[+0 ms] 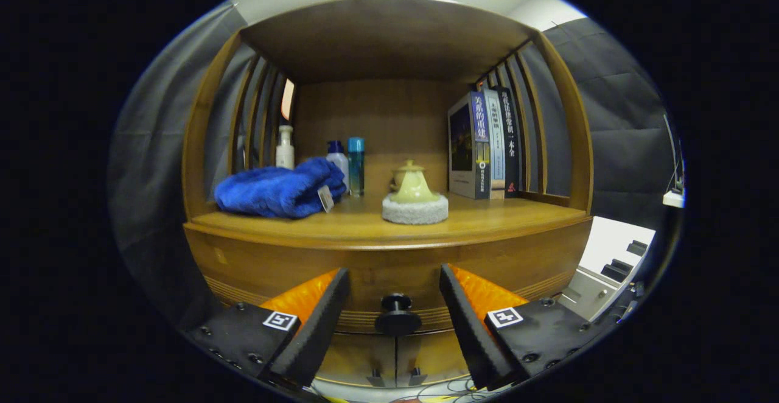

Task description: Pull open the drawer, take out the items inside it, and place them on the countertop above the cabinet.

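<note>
Squarely ahead, a wooden cabinet (389,251) with slatted sides, its drawer (389,290) closed.

Its smooth countertop (487,223) carries, from largest down: one rumpled blue towel (277,190) with a small tag, three upright books (484,144) side by side, one round pale pad (415,209) with a small lidded ceramic pot (412,185) on it, and three slim bottles (341,159) behind the towel. The gripper (394,302) is spread wide, its fingers either side of the drawer's single dark round knob (397,315), neither touching it.

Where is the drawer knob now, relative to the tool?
In the gripper view, the drawer knob sits on the cabinet front below the countertop, between the two fingers of the open tool, which are not touching it.
</note>
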`<action>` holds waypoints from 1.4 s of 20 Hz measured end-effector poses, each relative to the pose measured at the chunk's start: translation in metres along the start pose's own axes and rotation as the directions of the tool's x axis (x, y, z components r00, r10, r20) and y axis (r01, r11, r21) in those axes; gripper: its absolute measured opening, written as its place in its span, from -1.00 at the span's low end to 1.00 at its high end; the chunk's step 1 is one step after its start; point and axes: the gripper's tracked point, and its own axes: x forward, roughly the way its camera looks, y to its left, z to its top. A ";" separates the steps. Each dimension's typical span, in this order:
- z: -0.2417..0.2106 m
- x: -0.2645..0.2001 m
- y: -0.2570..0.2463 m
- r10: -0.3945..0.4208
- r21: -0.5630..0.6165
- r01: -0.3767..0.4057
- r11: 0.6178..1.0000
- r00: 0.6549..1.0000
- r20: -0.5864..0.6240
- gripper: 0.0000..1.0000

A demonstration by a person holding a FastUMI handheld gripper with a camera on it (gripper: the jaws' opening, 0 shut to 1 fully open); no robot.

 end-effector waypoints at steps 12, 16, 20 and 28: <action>0.103 -0.173 -0.009 0.143 0.004 -0.144 0.990 0.988 0.051 0.93; 0.128 -0.220 -0.011 0.158 -0.018 -0.157 0.988 0.983 0.091 0.93; 0.137 -0.243 -0.004 0.171 -0.009 -0.171 0.985 0.980 0.103 0.92; 0.144 -0.254 -0.001 0.179 -0.018 -0.178 0.984 0.977 0.117 0.92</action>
